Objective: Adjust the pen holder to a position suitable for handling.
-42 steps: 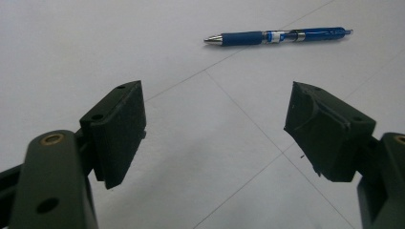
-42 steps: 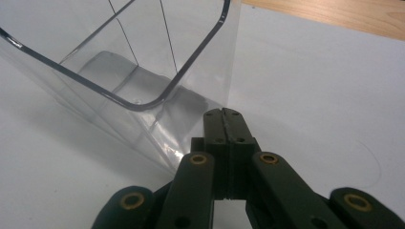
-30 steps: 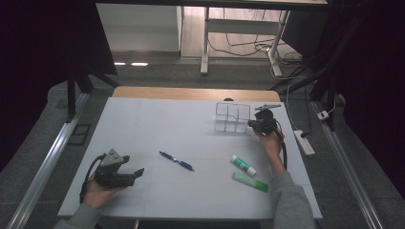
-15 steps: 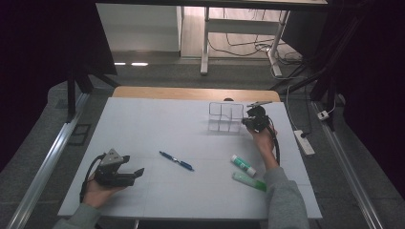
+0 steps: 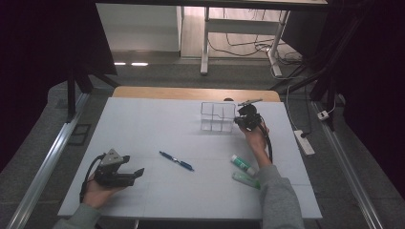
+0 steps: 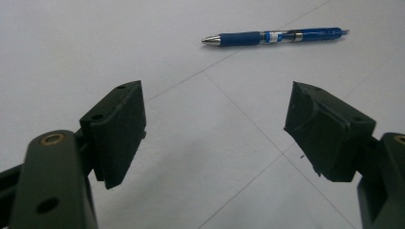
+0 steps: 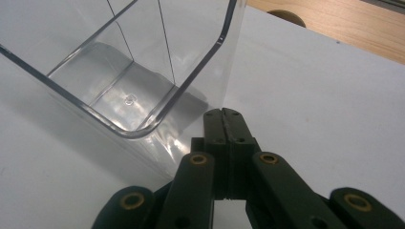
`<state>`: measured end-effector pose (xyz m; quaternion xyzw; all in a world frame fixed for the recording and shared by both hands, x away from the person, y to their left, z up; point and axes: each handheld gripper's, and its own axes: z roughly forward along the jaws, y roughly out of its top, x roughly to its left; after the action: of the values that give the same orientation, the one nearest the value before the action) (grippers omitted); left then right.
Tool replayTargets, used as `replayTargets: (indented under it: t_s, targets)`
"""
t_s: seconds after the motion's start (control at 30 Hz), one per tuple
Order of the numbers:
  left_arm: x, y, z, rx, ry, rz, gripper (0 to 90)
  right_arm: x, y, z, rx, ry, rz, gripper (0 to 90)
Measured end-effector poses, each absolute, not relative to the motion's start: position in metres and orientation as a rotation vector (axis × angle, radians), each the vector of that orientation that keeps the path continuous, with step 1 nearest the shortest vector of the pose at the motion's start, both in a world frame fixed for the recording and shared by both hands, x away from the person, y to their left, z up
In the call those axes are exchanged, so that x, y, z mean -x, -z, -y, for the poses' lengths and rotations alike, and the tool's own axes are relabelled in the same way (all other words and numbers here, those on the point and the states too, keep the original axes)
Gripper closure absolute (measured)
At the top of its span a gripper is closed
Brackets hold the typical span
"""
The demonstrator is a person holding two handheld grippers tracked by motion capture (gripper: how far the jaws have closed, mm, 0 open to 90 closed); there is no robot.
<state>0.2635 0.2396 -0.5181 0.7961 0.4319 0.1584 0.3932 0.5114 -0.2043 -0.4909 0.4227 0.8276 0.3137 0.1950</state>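
right gripper [image 5: 248,118] beside clear organizer [image 5: 218,116] | pen [image 5: 176,161] mid-table

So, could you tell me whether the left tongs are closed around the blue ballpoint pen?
No, the left tongs stand open over bare table, with the blue ballpoint pen lying untouched beyond them.

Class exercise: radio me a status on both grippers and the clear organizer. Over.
Right gripper shut, tips against the clear organizer wall, nothing held. Left gripper open, empty, facing the blue pen. Two tubes near the right forearm.

We see a white table [image 5: 157,124] bearing a clear organizer [image 5: 218,117]; nearer us from it lie a blue pen [image 5: 176,161] and two green tubes [image 5: 243,165].
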Motion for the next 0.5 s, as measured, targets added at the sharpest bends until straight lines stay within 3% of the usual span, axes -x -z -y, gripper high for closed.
replayTargets:
  t_s: [0.5]
  targets:
    - [-0.264,0.519,-0.240,-2.022,-0.399,-1.096,21.3,-0.513,0.492,0.181,-1.172,-0.902,-2.325,89.8]
